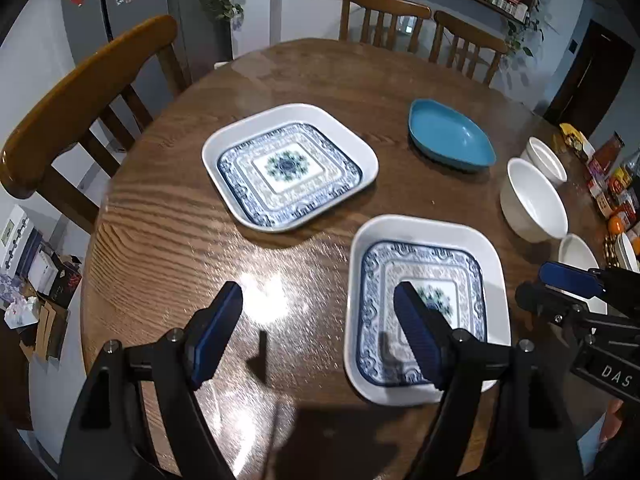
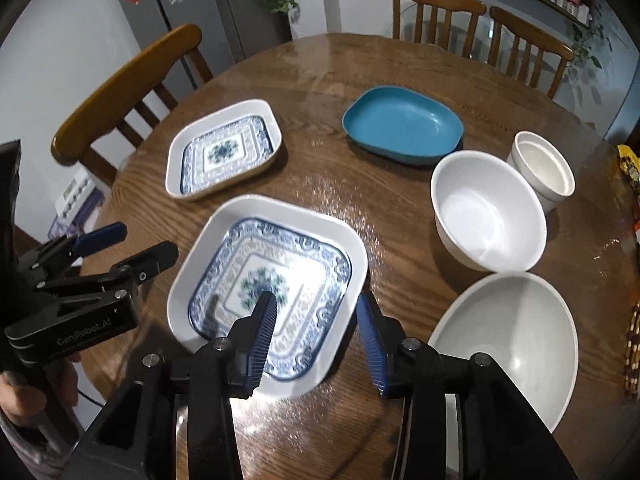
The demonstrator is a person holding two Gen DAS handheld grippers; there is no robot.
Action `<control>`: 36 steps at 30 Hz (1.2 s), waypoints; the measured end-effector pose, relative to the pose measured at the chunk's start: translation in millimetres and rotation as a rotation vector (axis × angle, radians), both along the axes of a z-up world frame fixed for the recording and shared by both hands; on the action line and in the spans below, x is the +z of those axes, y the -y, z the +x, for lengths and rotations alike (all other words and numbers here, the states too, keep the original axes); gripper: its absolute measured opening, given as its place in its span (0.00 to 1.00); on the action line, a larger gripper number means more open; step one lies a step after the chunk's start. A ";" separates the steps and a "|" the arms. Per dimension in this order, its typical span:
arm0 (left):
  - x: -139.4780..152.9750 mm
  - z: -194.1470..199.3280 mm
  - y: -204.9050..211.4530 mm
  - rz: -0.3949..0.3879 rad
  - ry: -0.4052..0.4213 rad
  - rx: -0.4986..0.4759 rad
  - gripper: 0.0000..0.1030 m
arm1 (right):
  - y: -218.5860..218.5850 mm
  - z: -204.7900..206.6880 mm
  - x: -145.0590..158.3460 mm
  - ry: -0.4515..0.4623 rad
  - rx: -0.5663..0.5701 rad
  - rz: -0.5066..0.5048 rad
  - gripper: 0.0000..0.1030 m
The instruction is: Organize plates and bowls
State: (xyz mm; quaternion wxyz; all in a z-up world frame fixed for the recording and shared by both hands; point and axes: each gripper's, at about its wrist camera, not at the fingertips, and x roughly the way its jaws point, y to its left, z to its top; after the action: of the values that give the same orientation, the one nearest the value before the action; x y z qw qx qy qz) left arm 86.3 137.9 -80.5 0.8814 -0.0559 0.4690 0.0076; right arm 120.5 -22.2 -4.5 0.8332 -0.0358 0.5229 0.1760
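So both claws look like they're hanging just above the near patterned plate (image 2: 264, 288), which sits flat on the round wooden table (image 1: 180, 220) at the edge closest to the person. The left gripper (image 1: 318, 320) is spread wide with nothing in it, one finger over bare wood and the other over the plate's left half. The right gripper (image 2: 316, 328) is partly spread and also empty, straddling the plate's right rim.

My read: this plate is parked, and the next job is stacking its twin. If I were doing it, I'd come in low on opposite rims of the far patterned plate (image 2: 224, 152), pinch the white border rather than the glazed middle, lift it level, and lower it square onto the near one so the corners line up. Those glossy rims probably slip, so go slow.

Headcount, everything placed relative to the near plate:
- big grey-white bowl (image 2: 508, 344): one, just to its right
- patterned square plates: two, the twin is beyond it to the left
- blue dish (image 2: 404, 124): one, beyond it to the right
- white bowl (image 2: 488, 212): one, right and a bit further back
- small white cup-like bowl (image 2: 544, 168): one, behind that white bowl
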 end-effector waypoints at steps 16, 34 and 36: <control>5.0 38.8 -37.9 0.004 0.026 0.098 0.75 | -43.0 50.8 -4.1 0.006 -0.030 0.029 0.41; -17.1 79.3 -71.3 -0.067 -0.052 0.174 0.62 | -88.9 121.1 -13.5 -0.012 -0.034 0.036 0.41; -23.0 83.0 -72.4 -0.075 -0.069 0.178 0.58 | -93.0 133.6 -22.0 -0.041 -0.028 0.055 0.41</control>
State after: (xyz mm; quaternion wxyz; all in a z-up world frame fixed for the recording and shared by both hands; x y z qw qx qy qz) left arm 169.3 210.2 -103.5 0.8578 -0.1301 0.4924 0.0701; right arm 254.0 70.8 -26.5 0.8254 -0.0020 0.5354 0.1791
